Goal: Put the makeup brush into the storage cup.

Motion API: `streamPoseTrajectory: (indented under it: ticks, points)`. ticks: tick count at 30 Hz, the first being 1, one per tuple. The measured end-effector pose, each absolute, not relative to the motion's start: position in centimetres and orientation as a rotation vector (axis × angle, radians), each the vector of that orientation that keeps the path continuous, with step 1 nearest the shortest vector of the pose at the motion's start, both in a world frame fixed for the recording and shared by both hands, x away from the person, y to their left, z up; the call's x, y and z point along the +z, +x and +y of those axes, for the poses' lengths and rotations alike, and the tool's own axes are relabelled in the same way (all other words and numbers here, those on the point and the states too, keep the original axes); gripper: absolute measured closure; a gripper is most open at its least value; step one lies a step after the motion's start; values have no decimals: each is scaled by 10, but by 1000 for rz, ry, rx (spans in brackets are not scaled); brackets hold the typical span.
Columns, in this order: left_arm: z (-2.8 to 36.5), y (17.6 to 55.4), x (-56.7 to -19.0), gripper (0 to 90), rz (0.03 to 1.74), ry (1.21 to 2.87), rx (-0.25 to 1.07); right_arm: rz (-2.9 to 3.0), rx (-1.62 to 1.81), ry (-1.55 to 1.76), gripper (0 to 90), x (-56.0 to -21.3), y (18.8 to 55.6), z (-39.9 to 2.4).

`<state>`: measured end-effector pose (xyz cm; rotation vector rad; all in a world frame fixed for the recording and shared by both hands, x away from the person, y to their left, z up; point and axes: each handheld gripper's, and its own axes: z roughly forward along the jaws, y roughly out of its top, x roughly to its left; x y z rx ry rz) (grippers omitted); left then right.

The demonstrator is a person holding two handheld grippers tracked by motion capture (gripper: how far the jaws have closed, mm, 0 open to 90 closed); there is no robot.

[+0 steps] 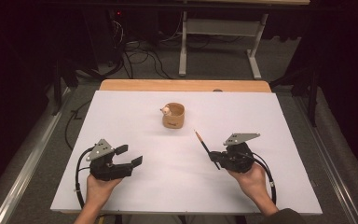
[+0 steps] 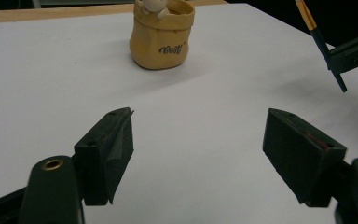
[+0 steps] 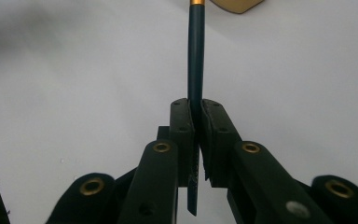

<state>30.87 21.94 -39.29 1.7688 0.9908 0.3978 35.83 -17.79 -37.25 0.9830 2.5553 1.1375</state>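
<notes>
Right gripper (image 3: 196, 114): black jaws pressed together on a slim dark-blue pencil with a gold band (image 3: 196, 60), clamped low on the shaft. A short stub of the pencil sticks out behind the pads toward 6 o'clock; the long part runs out toward 12 o'clock in the right gripper view. In the high view the same gripper (image 1: 216, 157) sits at about 4 o'clock on the sheet, the pencil (image 1: 203, 143) slanting up toward 11 o'clock, its tip pointed at the pot but well apart from it.

Left gripper (image 2: 198, 149): jaws spread wide, nothing between the pads, bare sheet beneath them. In the high view it (image 1: 131, 155) sits at about 8 o'clock, held in the person's left hand (image 1: 100, 186).

Small tan sack-shaped ceramic pot with dark lettering (image 1: 173, 115): upright near the sheet's centre, toward 12 o'clock from both grippers. A small pale figure (image 1: 166, 111) sits at its rim, on the 9 o'clock side.

All rests on a white sheet (image 1: 135, 107) covering a wooden table (image 1: 182, 85), whose edge shows along the far side.
</notes>
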Motion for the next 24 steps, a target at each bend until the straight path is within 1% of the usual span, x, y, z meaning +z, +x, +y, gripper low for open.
streamPoseTrajectory:
  ticks: [6, 8, 13, 19, 24]
  points:
    - [215, 307, -383, 258, 971, 1752, 397, 2552, 1157, 965, 860, -372, 356, -178]
    - [211, 306, -375, 265, 962, 1747, 416, 2543, 1178, 963, 860, -371, 354, -179]
    - [204, 308, -370, 265, 945, 1749, 419, 2534, 1189, 957, 861, -370, 352, -181]
    - [201, 310, -368, 263, 930, 1732, 404, 2524, 1197, 959, 860, -370, 354, -181]
    - [201, 314, -365, 257, 915, 1715, 355, 2517, 1203, 953, 861, -371, 352, -179]
